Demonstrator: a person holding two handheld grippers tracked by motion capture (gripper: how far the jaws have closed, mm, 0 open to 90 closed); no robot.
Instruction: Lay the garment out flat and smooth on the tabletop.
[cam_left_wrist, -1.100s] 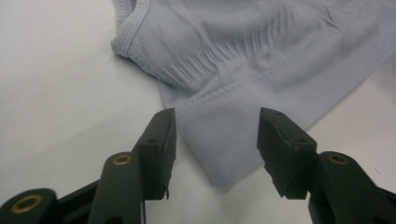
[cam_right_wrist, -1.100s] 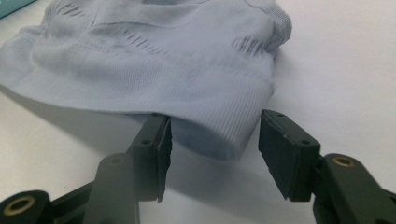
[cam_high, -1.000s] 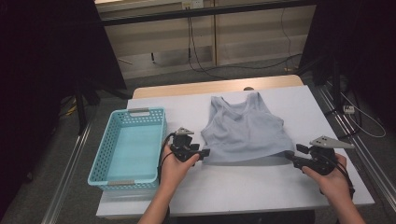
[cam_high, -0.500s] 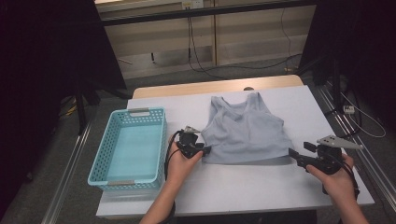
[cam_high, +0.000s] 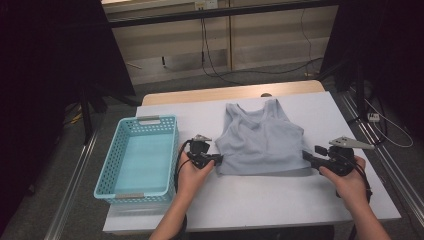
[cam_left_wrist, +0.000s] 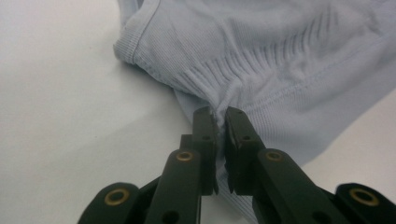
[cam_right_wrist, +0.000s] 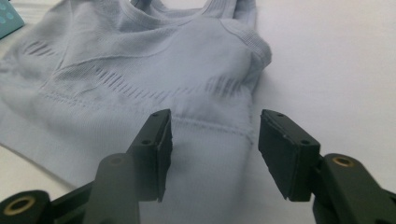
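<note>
A pale grey-blue sleeveless top (cam_high: 260, 142) lies flat on the white table (cam_high: 260, 205), neckline away from me. My left gripper (cam_high: 218, 160) is at its lower left corner. In the left gripper view the jaws (cam_left_wrist: 220, 116) have just been closing and now pinch a fold of the hem (cam_left_wrist: 280, 60). My right gripper (cam_high: 305, 155) is at the top's lower right corner. In the right gripper view its jaws (cam_right_wrist: 215, 135) stand apart, having just narrowed a little. The ribbed band of the top (cam_right_wrist: 140, 70) lies between them, untouched by the pads.
A light blue plastic basket (cam_high: 111, 172) stands on the table's left side, close to my left hand. The table's front edge runs just behind both hands. Cables and dark stands lie on the floor beyond the table's far edge.
The left jaws have closed on the top's hem. The right gripper has slid a little up and left, toward the top's corner.
</note>
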